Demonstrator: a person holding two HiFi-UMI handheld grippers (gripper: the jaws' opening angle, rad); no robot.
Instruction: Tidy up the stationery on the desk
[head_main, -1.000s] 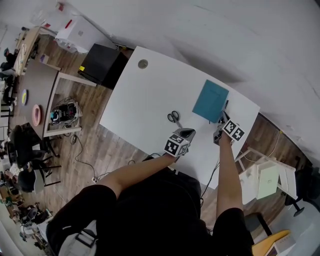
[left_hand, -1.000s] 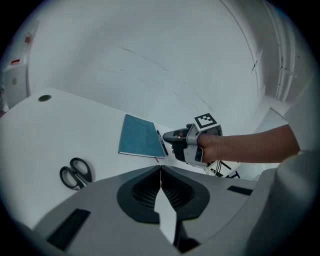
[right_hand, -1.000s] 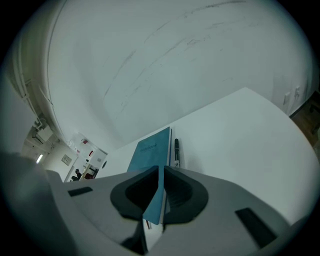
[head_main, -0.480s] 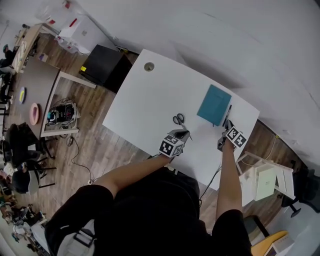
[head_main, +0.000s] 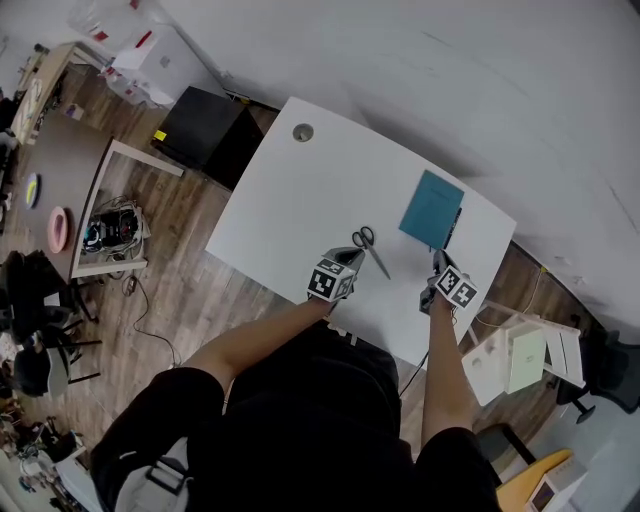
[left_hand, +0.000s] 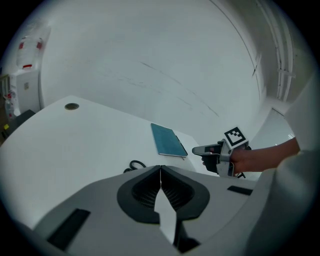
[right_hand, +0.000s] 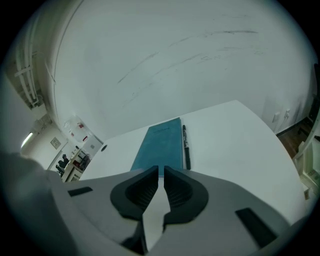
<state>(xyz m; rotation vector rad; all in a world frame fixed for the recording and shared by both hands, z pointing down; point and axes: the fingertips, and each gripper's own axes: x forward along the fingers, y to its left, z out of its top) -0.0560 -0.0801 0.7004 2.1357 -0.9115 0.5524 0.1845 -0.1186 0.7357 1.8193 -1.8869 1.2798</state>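
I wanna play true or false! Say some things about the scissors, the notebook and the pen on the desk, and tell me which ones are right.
1. The pen lies right beside the notebook, along one long edge. True.
2. The left tongs are holding the scissors. False: the left tongs are shut on nothing, and the scissors lie flat on the desk.
3. The notebook is red. False: it is teal.
4. The scissors lie apart from the notebook, not touching it. True.
5. The pen sits on top of the scissors. False: the pen is over by the notebook, away from the scissors.
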